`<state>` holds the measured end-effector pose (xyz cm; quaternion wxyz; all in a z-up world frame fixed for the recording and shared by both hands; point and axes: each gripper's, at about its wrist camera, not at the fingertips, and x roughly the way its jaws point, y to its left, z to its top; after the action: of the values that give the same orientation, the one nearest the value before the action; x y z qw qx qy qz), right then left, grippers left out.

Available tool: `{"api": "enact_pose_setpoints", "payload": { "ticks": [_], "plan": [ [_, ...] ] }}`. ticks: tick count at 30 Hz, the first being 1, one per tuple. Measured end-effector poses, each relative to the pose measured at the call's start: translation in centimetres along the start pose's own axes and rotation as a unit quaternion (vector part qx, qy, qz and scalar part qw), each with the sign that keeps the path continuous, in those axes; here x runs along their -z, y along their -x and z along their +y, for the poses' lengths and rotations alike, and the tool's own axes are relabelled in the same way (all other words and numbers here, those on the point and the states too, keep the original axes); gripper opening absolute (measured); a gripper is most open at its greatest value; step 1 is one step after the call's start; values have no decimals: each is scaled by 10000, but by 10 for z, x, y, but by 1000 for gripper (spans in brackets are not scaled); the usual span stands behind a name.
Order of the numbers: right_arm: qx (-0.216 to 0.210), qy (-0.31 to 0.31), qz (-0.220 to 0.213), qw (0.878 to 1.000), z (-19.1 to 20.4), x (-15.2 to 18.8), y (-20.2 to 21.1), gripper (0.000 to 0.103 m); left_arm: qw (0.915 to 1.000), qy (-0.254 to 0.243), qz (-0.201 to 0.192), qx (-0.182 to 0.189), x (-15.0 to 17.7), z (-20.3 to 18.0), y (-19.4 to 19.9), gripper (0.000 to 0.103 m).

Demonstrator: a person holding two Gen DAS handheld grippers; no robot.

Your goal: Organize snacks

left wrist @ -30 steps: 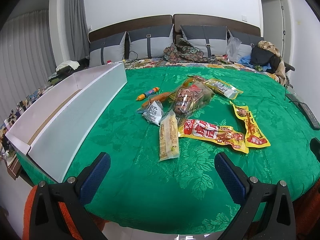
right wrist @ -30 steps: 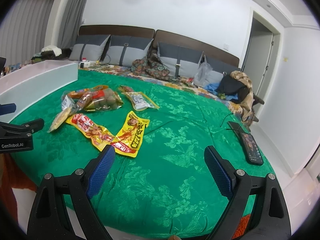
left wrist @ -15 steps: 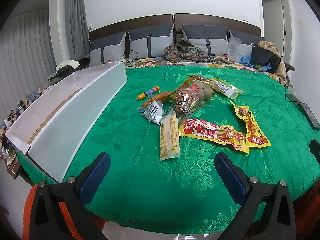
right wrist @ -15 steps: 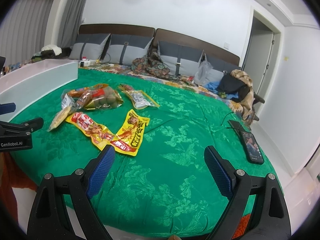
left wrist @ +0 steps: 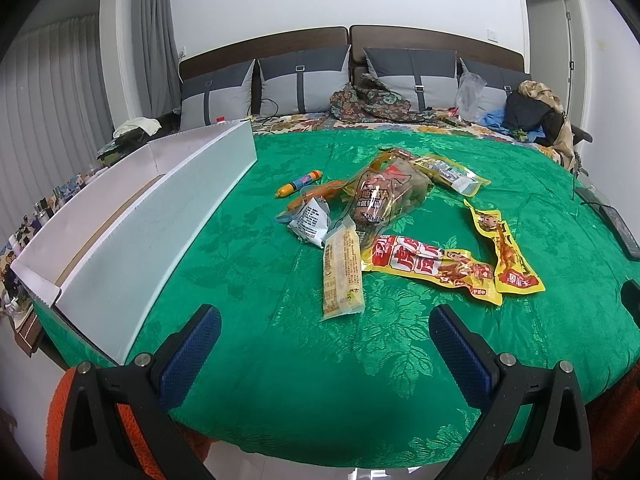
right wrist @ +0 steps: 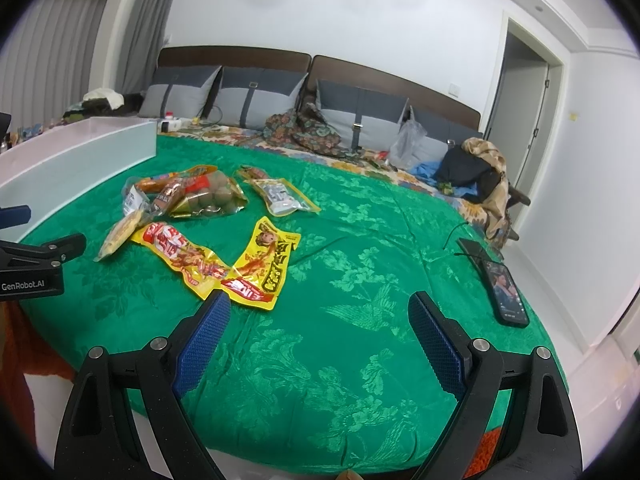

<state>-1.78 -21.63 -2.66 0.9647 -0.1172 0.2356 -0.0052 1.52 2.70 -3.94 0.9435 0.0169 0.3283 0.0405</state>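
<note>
Together, the two wrist views show a bed (left wrist: 248, 360) covered in a green patterned spread, with a loose cluster of snack packets near its middle. Left tool (left wrist: 325, 344): fingers spread wide, holding nothing, hovering above the near edge of the bed. Right tool (right wrist: 319, 330): likewise spread and empty, over the near edge further toward the right side.

The left view alone shows the full length of the white box (left wrist: 132, 224), open-topped, lying along the bed's left edge; the right view catches only its far end (right wrist: 80, 160). The left view also shows an orange sausage stick (left wrist: 299, 184) lying apart from the cluster, toward the box, a small white packet (left wrist: 311, 224), and a pale long packet (left wrist: 342, 272) nearest the left tool.

Both views show the clear bag of brown snacks (left wrist: 384, 196) at the cluster's centre, a red-and-yellow packet (left wrist: 432, 268) and a yellow monkey packet (right wrist: 266, 264) overlapping at their near ends, and a clear-fronted packet (right wrist: 280, 196) on the far side.

The right view alone shows a dark phone (right wrist: 506, 292) with a lit screen at the bed's right edge, and the left tool's black body (right wrist: 36, 264) at its left margin. Grey pillows (left wrist: 300, 84) line the head of the bed.
</note>
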Motion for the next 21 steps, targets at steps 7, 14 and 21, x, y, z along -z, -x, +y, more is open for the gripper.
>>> {"api": "enact_pose_setpoints", "payload": {
  "ticks": [7,14,21],
  "plan": [
    [-4,-2,7,10000,0,0,0,93,10000,3,1,0,0,0,0,103],
    [-4,2,10,10000,0,0,0,93,10000,0,1,1,0,0,0,103],
    [-9,-1,19,10000,1,1,-2,93,10000,10,43,5,1,1,-2,103]
  ]
}}
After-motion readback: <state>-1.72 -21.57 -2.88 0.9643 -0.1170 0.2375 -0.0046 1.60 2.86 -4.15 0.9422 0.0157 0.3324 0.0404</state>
